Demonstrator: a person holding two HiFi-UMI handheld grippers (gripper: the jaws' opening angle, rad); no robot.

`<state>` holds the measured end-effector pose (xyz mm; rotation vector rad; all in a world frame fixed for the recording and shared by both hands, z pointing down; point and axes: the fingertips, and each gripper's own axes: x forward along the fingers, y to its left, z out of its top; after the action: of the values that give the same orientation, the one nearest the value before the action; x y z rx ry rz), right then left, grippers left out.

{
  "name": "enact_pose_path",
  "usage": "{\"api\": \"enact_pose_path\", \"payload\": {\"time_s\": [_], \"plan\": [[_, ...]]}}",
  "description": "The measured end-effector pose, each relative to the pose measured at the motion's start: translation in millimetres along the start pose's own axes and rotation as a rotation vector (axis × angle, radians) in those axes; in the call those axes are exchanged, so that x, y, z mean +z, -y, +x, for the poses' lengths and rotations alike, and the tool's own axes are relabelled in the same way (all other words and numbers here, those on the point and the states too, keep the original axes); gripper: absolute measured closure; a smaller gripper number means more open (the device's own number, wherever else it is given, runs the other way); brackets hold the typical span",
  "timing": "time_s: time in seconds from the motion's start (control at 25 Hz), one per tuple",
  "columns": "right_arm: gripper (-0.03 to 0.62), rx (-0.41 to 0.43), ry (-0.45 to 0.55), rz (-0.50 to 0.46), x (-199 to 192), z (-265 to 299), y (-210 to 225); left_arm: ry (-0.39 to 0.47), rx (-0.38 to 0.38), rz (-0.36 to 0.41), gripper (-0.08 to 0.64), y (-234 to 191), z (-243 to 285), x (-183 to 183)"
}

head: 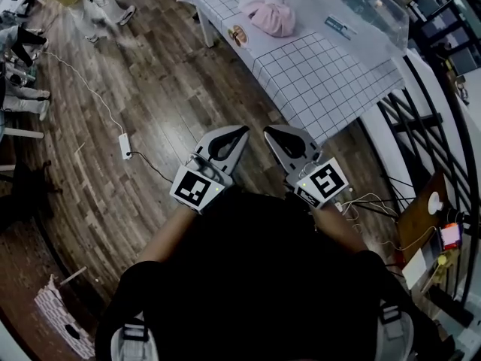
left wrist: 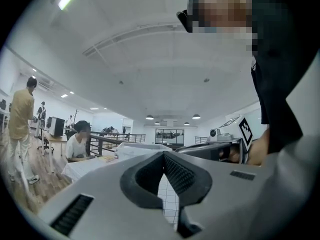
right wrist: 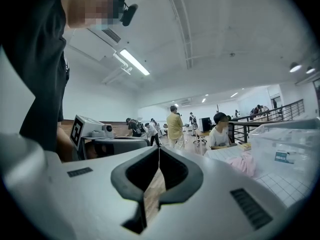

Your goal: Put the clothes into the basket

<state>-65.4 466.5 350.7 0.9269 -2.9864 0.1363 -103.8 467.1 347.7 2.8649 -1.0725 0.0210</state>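
Pink clothes (head: 268, 15) lie bunched on a table with a checked cloth (head: 316, 81), well ahead of both grippers. Beside them on the table stands a clear plastic basket (head: 353, 13). My left gripper (head: 242, 130) and right gripper (head: 268, 131) are held side by side over the wood floor, short of the table's near corner. Both are shut with nothing between the jaws. In the right gripper view the shut gripper (right wrist: 159, 151) points past the pink clothes (right wrist: 245, 163) and the clear basket (right wrist: 287, 149). The left gripper view shows its gripper (left wrist: 164, 155) closed too.
A copper-coloured roll (head: 239, 34) sits at the table's left edge. On the floor at the left lies a white power strip (head: 125, 146) with its cable. A black railing (head: 421, 126) runs along the right. A person sits at a far table (right wrist: 218, 131); another stands (right wrist: 175, 126).
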Motion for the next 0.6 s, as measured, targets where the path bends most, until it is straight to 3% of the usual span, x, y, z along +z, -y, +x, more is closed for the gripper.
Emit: {"api": "enact_pose_path", "payload": {"time_s": [0.6], "plan": [[0.574, -0.042, -0.014, -0.012, 4, 91, -6, 0.005, -0.065, -0.008, 0.557, -83, -25, 7]]}}
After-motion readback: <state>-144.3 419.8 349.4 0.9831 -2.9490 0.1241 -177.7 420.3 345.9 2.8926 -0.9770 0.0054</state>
